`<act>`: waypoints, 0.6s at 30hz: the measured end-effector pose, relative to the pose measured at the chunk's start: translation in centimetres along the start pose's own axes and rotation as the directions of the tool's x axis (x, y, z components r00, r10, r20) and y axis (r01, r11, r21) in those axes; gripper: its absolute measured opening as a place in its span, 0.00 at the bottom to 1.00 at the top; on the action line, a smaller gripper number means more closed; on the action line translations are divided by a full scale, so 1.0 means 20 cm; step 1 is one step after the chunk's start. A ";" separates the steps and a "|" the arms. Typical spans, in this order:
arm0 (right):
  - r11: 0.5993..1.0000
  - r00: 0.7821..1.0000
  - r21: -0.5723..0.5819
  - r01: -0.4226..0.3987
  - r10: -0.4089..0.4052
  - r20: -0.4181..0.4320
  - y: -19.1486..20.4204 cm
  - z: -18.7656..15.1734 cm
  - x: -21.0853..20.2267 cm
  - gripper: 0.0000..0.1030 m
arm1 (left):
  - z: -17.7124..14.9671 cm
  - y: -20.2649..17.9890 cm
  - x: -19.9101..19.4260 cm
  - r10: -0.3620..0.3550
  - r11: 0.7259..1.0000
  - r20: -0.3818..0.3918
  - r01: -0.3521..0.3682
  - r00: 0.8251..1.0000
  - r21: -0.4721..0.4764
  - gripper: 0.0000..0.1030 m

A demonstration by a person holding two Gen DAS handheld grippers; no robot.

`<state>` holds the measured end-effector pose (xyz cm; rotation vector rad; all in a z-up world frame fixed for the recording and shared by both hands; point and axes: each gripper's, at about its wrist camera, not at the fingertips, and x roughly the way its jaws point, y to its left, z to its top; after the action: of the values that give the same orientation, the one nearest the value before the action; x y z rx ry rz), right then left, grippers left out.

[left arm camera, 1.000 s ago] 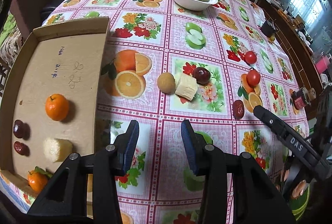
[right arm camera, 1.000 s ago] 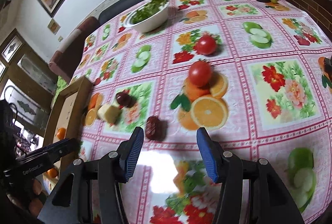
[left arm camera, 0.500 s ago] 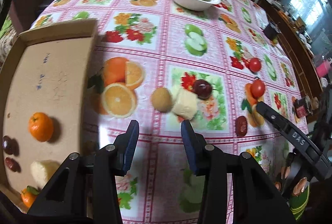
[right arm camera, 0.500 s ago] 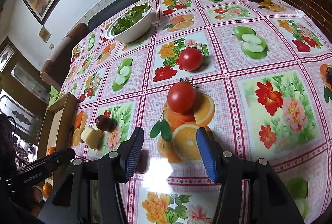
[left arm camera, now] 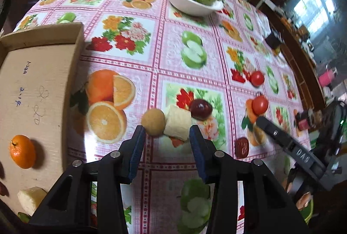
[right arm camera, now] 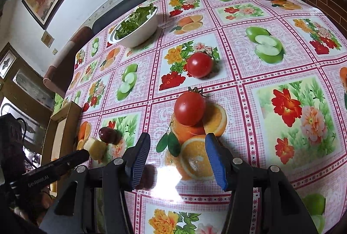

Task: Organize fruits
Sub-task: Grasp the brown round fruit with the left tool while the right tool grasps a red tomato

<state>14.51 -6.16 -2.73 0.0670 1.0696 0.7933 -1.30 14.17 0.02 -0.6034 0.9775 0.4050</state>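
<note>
- Left wrist view: the left gripper [left arm camera: 166, 136] is spread and empty, its tips just short of a round tan fruit [left arm camera: 153, 122] that touches a pale yellow chunk [left arm camera: 177, 125]; a dark plum [left arm camera: 201, 109] sits behind them.
- The cardboard tray [left arm camera: 39, 82] to the left already holds an orange [left arm camera: 22, 154].
- Right wrist view: the right gripper [right arm camera: 176, 154] is spread too, holding nothing, with the nearer tomato [right arm camera: 189, 108] just ahead and a second tomato [right arm camera: 199, 64] beyond.
- To grip well, centre each fruit between the pads, keeping the left pad clear of the chunk, then close gently; round fruit may roll.
</note>
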 end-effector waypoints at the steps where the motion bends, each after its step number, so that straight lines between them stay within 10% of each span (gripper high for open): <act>1: 1.000 1.000 0.000 -0.002 0.002 -0.002 0.00 0.00 0.01 0.53 | 0.01 0.01 -0.01 -0.001 1.000 0.009 0.001 1.000 -0.012 0.39; 18: 0.999 1.000 -0.042 -0.005 0.004 -0.016 0.04 0.01 0.04 0.36 | 0.00 -0.01 0.00 0.088 0.990 0.043 -0.093 0.995 0.108 0.28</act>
<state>14.44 -4.95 -2.89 0.0273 1.0681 0.8214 -1.18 13.94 0.10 -0.4517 0.9867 0.4388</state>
